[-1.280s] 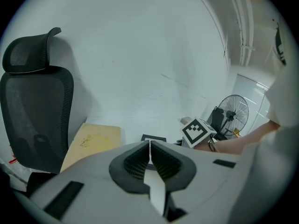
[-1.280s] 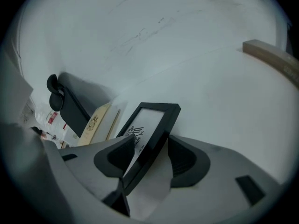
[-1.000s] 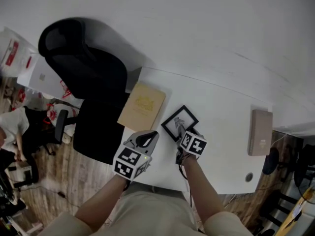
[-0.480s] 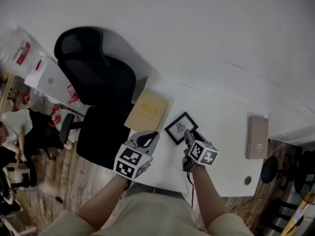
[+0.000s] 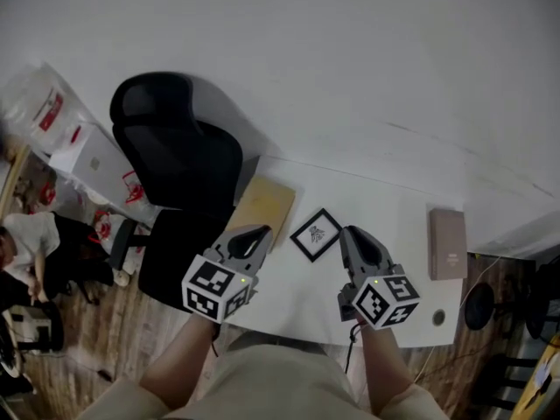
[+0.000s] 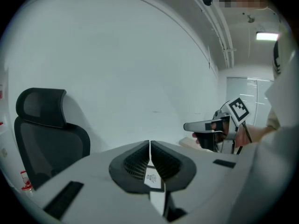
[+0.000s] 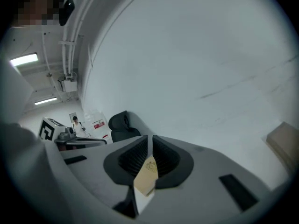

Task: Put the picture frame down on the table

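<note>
The picture frame (image 5: 316, 234) is seen lying flat on the white table (image 5: 389, 213), about midway between the far and near edges and nearer the left edge than the right. It is a small square with a thin black border, a white mat and a little dark drawing at its centre. It is turned so that one corner points toward the near edge, and it is touched by neither gripper.

The left gripper (image 5: 255, 234) is held over the table near its left edge, and the right gripper (image 5: 352, 233) just to the right of the frame. Both are clenched on nothing: in each gripper view the two ridged jaws are pressed together, with only a hairline slit left between them.

A tan book (image 5: 262, 205) is laid along the left edge, just beside the frame. A brown box (image 5: 447, 243) lies by the right edge, well apart from it. A black office chair (image 5: 179, 160) stands off the left edge.

Only in the head view are frame, book and box shown together. In the left gripper view the frame is glimpsed below the closed jaws, and the right gripper is seen from the side. In the right gripper view the book, not the frame, is glimpsed beneath the jaws, the box is seen at the right margin, and a person is made out far off beside the chair
</note>
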`<state>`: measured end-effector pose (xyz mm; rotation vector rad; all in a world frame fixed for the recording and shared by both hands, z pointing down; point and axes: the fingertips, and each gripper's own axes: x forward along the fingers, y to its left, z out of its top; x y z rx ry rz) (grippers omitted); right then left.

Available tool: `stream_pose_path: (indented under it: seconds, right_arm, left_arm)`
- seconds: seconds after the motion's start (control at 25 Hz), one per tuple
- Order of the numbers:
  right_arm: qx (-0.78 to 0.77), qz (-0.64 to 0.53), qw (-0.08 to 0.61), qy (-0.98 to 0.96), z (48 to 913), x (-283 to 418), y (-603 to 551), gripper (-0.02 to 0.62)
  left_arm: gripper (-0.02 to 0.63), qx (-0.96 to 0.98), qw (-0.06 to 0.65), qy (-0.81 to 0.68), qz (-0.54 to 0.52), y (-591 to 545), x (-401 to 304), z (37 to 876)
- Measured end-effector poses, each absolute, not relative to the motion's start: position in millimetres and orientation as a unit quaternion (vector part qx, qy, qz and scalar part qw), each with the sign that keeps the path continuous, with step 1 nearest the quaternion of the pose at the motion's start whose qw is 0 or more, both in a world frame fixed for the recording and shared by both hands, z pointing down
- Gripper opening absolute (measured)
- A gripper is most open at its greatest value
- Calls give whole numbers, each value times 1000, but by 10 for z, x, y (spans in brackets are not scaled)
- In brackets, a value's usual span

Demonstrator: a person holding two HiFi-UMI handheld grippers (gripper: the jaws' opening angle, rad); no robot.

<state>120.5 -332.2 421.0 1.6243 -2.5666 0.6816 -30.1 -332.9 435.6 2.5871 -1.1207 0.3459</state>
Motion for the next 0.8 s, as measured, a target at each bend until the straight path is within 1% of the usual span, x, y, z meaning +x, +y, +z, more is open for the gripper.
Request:
stream_pose_path:
  seconds: [0.24,0.48,0.6,0.8]
  right_arm:
    - [489,136,-11,-861,3390,999,-2927,38]
    - [467,90,-29,-879,2900,889,-2612,24]
    - [464,67,-41,-883,2707,880,-2482,24]
    - [468,48,-42,-881,2537,917,-2327,25]
  left_arm:
    - [28,913,102,-387,74,-3181,-392,3743]
    - [28,924,61,-375,31,-2944,-404,3198]
    - [28,926,41,-374,23,-2818,-445,3027]
    - [28,928,31,-369,27,-2622,-484,2977]
